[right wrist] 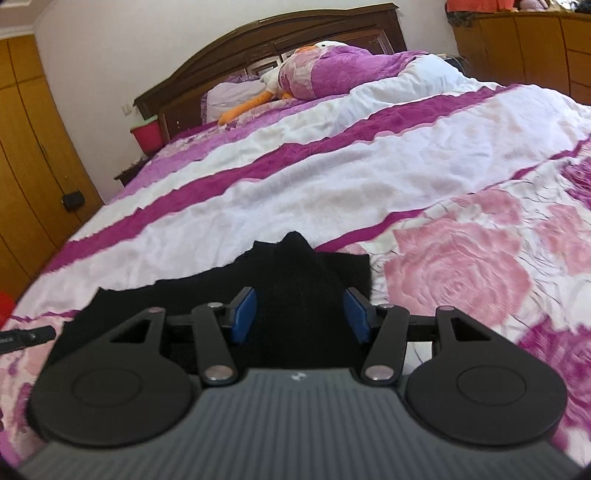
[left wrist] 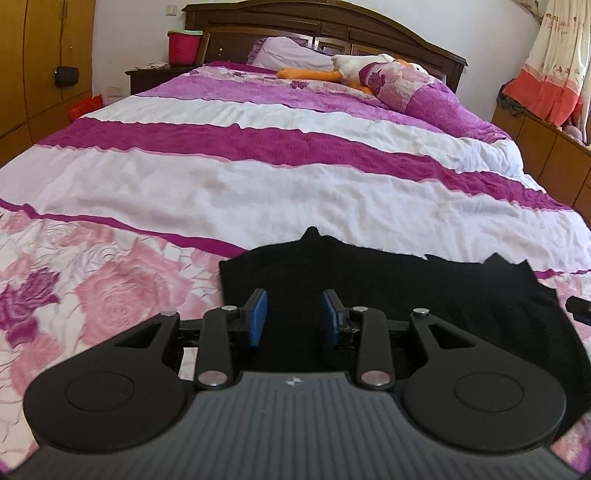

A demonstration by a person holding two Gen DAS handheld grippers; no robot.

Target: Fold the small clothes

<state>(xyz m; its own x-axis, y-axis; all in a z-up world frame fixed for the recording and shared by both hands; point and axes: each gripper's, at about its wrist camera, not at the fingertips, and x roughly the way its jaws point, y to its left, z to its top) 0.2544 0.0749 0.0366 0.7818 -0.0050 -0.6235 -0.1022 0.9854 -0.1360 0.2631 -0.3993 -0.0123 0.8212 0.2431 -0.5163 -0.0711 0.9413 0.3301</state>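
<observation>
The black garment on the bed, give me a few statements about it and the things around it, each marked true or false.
1. The black garment lies on the floral bedspread. True.
2. The left gripper is clamped shut. False: its fingers stand apart, the garment showing between them.
3. A stuffed toy lies near the headboard. True.
4. The bucket beside the bed is blue. False: it is red.
</observation>
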